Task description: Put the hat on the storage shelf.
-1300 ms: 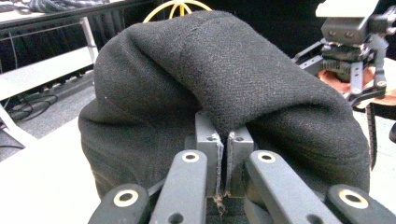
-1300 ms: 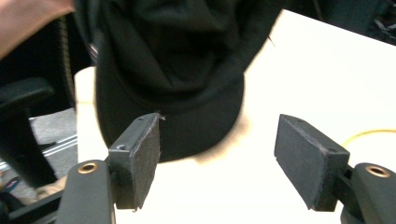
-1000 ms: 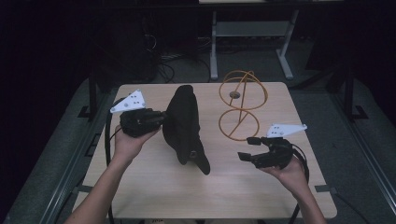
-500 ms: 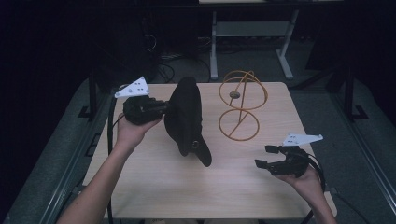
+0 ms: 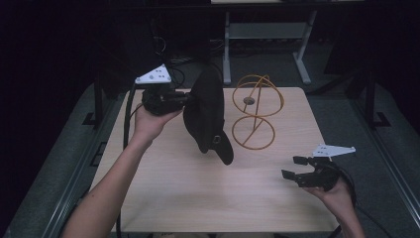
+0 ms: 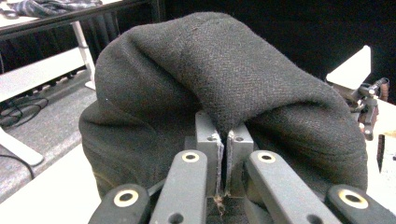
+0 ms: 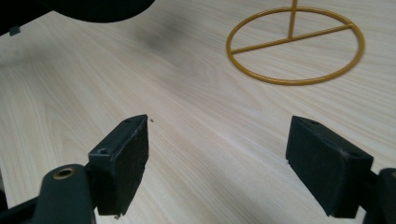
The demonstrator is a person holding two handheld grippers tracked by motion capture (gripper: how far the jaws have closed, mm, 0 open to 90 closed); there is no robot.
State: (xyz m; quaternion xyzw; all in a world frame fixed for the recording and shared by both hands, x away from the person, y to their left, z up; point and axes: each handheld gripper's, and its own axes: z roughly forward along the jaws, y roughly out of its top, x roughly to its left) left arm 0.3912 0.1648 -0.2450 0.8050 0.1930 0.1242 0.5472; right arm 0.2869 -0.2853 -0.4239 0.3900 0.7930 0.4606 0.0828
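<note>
The cap [image 5: 207, 115] is black, of a coarse woven cloth with a visible weave and a matt surface; in the left gripper view [image 6: 224, 88] its crown bulges in soft rounded folds on both sides of the grip and sags over the jaws. In the high view it hangs off the table [image 5: 163, 188], raised above the far left part of the top, crown uppermost and the stiff curved peak pointing down and toward the person, with a small metal fitting showing near the base of the peak. The left gripper [image 5: 184, 99] is clamped on the cap's cloth: its two jaws stand pressed together with a thin fold of fabric pinched between the pads, and the left hand [image 5: 151, 121] holds it level at the cap's left side. Just right of the cap stands the wire stand [image 5: 256, 112], gold-coloured, with a round base ring on the table and a second ring tilted above it on a slanted rod; cap and stand are near each other, and I cannot tell if they touch. The right gripper [image 7: 217, 163] sits low over the table's near right corner, well apart from the cap; its jaws have just been opening and stand wide apart with nothing between them, bare wood below.
</note>
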